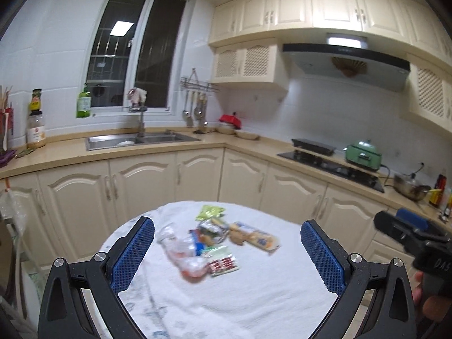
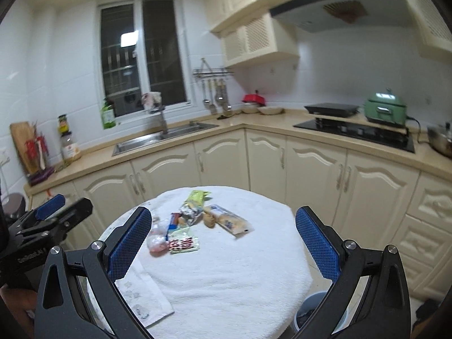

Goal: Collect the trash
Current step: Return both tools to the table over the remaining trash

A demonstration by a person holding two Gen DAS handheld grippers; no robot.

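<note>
A pile of trash lies on a round table covered with a white towel (image 1: 240,296): a green packet (image 1: 210,212), a long clear cracker wrapper (image 1: 254,237), a crumpled clear plastic bag (image 1: 183,254) and a red-and-white packet (image 1: 224,264). The same pile shows in the right wrist view, with the green packet (image 2: 197,196), the cracker wrapper (image 2: 231,221) and the red-and-white packet (image 2: 183,244). My left gripper (image 1: 227,257) is open and empty above the near side of the table. My right gripper (image 2: 223,244) is open and empty, held beside it.
A blue bin (image 2: 319,310) stands on the floor by the table's right side. Cream cabinets (image 1: 141,180) run in an L behind the table, with a sink (image 1: 141,139), a hob (image 1: 333,166) and a green cooker (image 1: 364,155) on the counter.
</note>
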